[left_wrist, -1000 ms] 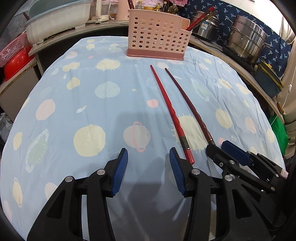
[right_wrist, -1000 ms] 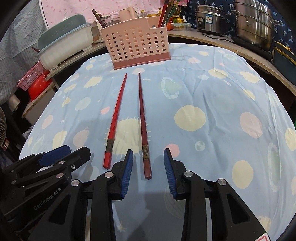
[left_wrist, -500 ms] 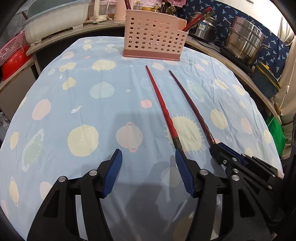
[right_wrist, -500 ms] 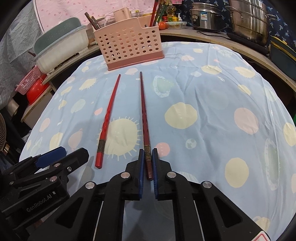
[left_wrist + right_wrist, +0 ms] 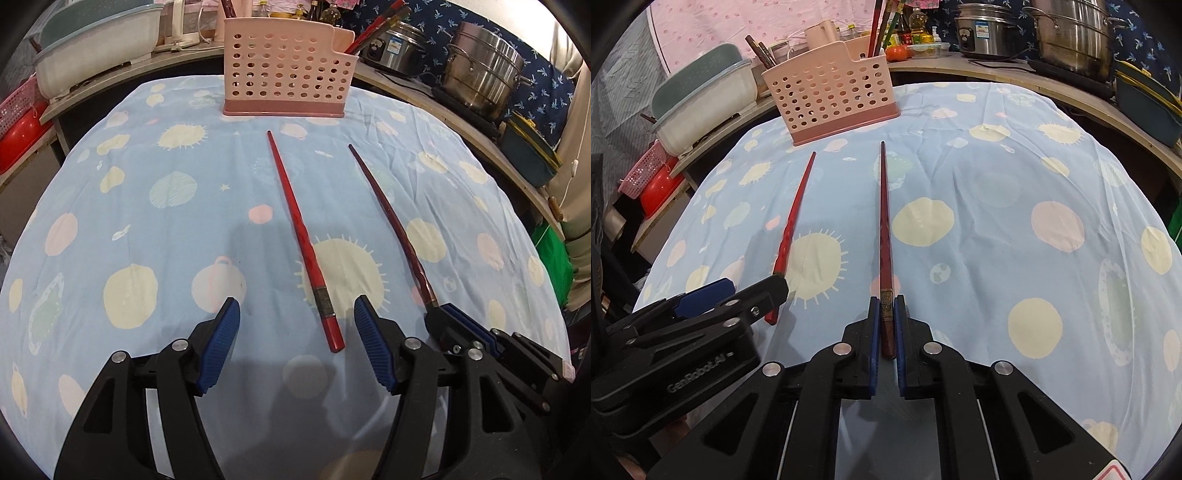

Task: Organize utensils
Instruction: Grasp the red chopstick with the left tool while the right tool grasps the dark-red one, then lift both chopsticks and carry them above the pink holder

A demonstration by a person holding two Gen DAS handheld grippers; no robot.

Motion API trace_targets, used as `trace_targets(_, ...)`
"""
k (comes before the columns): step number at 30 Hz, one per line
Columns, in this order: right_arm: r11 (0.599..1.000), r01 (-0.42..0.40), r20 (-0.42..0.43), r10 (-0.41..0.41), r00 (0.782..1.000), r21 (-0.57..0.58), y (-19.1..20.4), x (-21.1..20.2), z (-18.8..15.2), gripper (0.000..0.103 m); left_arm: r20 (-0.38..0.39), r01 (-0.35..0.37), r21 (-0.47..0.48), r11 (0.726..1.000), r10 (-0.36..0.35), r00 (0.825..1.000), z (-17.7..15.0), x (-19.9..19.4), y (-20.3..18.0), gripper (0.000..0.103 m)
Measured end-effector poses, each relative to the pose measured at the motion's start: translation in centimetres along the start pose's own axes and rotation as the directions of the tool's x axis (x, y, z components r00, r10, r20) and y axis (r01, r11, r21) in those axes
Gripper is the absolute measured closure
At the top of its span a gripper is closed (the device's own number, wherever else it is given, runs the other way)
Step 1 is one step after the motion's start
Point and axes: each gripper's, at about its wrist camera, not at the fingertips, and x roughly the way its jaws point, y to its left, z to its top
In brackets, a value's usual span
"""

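Currently right gripper (image 5: 887, 325) clamped on butt end of dark maroon chopstick (image 5: 884, 229), tip resting on blue patterned cloth (image 5: 997, 184). Left gripper (image 5: 295, 332) jaws have just been opening, now wide, straddling butt of bright red chopstick (image 5: 299, 236), pads not touching. Risk: end grip lets stick pivot or slip when lifted. Pink perforated plastic holder (image 5: 284, 77) at far edge; cloth between bare, grippers near each other.

- "GenRobot.AI" is showing in grey letters on the black body of the left gripper (image 5: 753, 295), seen from the right wrist.
- A blue label on the rice cooker (image 5: 988, 31) is showing print too small to read.
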Motion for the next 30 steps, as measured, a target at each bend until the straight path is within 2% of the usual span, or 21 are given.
trace_targets(6, 1.0, 0.001, 0.001, -0.001, 1.0, -0.003, 0.0, -0.1, -0.1, 0.096, 0.013, -0.036, 0.038, 0.999, 0.035, 0.999, -0.3, 0.3, -0.2, 0.056)
trace_targets(10, 1.0, -0.001, 0.001, 0.001, 1.0, -0.003, 0.1, -0.1, -0.1, 0.096, 0.023, -0.026, 0.063, 0.998, 0.025, 0.999, -0.5, 0.1, -0.4, 0.081)
trace_targets(13, 1.0, -0.003, 0.002, 0.003, 1.0, -0.003, 0.2, -0.2, -0.2, 0.096, 0.024, -0.016, 0.064, 0.998, 0.014, 1.0, -0.6, -0.1, -0.1, 0.091)
trace_targets(22, 1.0, -0.01, 0.014, 0.01, 1.0, -0.006, 0.5, -1.0, -0.4, 0.096, 0.032, 0.01, 0.025, 1.0, -0.01, 0.999, -0.8, -1.5, 1.1, 0.095)
trace_targets(30, 1.0, -0.028, 0.083, 0.028, 0.996, 0.002, 0.9, -3.8, 0.9, 0.096, 0.095, 0.035, -0.018, 0.999, -0.033, 0.995, 0.8, -4.9, 2.0, 0.096)
